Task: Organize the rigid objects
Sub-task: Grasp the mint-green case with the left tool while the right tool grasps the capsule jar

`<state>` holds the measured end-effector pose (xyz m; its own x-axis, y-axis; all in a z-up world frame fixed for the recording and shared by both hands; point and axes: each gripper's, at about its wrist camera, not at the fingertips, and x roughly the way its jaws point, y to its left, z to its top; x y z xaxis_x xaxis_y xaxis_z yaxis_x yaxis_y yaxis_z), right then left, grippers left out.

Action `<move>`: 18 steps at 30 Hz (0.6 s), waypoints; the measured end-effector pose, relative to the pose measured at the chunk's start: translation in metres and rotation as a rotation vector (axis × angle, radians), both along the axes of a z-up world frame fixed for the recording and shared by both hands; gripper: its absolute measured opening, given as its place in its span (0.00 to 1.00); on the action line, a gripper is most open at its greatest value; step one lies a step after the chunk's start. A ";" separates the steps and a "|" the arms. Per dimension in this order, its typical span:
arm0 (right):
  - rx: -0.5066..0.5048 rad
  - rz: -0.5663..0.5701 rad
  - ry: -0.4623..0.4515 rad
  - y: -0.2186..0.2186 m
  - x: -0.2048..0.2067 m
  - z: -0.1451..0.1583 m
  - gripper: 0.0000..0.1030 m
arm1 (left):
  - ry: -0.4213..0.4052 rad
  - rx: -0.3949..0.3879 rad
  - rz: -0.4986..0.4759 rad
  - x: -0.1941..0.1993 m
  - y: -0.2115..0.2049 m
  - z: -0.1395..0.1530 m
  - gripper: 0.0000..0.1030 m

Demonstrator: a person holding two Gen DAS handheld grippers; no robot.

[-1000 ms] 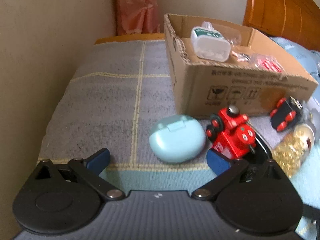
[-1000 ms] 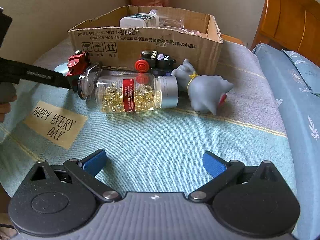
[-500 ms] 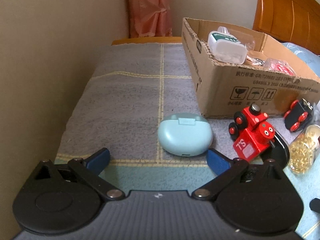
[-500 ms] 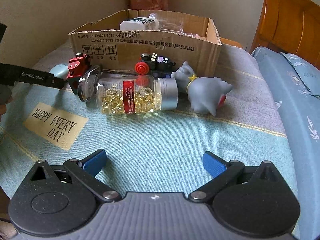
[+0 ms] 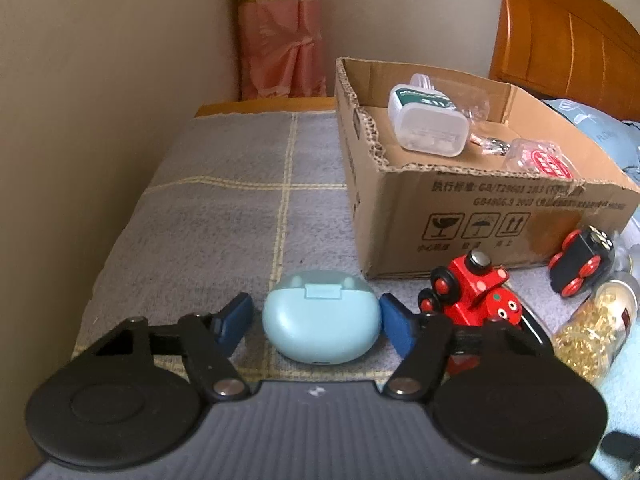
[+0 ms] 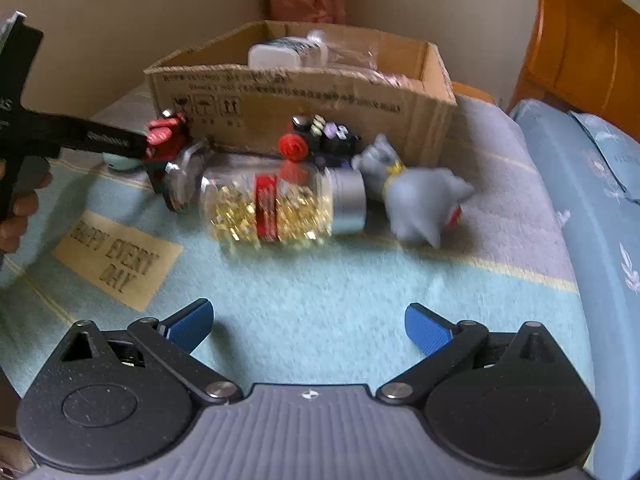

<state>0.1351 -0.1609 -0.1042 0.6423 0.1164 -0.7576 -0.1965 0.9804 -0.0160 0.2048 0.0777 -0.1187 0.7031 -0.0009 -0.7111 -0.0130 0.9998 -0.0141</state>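
Note:
A light blue earbud case [image 5: 320, 322] lies on the bed between the open fingers of my left gripper [image 5: 316, 322]; the pads stand just beside it, apart from it. A red toy train [image 5: 472, 296] lies to its right, before the cardboard box [image 5: 480, 204]. My right gripper [image 6: 308, 324] is open and empty above the blanket. Ahead of it lie a jar of gold capsules [image 6: 280, 208], a black toy car [image 6: 320, 142] and a grey toy animal [image 6: 420, 200]. The left gripper's arm [image 6: 80, 140] shows at the left of the right wrist view.
The box holds a white plastic container [image 5: 428, 124] and clear packets [image 5: 536, 158]. A wall runs along the bed's left side. A wooden headboard [image 5: 560, 40] stands at the back right. A blue pillow [image 6: 592, 184] lies to the right.
My left gripper has moved forward and left, so the blue case now sits between its fingers, which have narrowed. The right gripper has shifted slightly closer to the jar.

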 end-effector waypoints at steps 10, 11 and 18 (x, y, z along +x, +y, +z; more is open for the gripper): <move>0.033 0.042 -0.040 0.007 0.028 0.012 1.00 | 0.002 -0.003 -0.006 0.001 0.001 0.000 0.66; 0.025 0.043 -0.045 0.008 0.031 0.012 1.00 | 0.003 -0.003 -0.006 0.001 0.001 0.000 0.66; 0.032 0.055 -0.049 0.014 0.045 0.011 1.00 | 0.007 -0.003 -0.003 0.003 0.000 0.000 0.66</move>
<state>0.1798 -0.1470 -0.0931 0.6708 0.1757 -0.7205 -0.2493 0.9684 0.0040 0.2074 0.0780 -0.1191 0.6983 -0.0052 -0.7158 -0.0104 0.9998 -0.0174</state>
